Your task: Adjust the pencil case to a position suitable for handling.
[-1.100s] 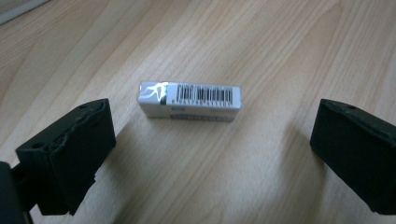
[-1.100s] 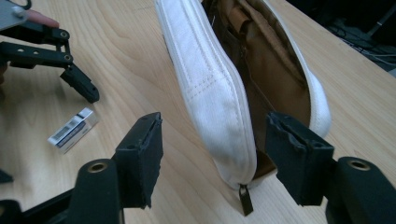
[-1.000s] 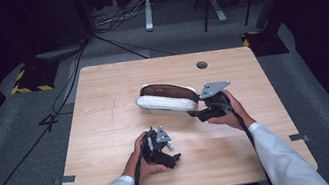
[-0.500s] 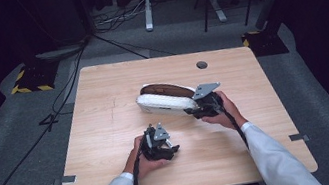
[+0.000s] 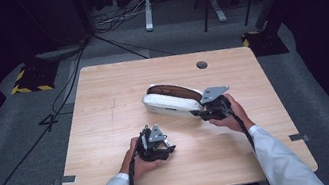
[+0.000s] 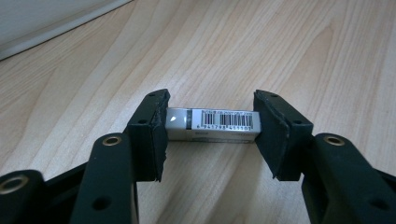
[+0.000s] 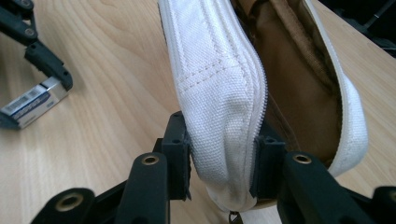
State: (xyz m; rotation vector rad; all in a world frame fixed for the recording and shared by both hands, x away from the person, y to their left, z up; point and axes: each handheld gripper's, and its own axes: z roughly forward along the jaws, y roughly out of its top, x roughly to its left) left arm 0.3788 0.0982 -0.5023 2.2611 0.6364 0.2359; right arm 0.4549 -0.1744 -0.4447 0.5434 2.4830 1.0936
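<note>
Right gripper has moved in and now pinches the open white canvas pencil pouch; near that pouch, left gripper clamps the small white barcoded eraser, ready for loading

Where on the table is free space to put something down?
Bare wood lies left of the white pouch and along the table far edge. It is crowded between the left gripper, holding the small box, and the right gripper.

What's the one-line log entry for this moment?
left tongs: shut on eraser | right tongs: shut on pouch wall | pouch: unzipped, on table
</note>
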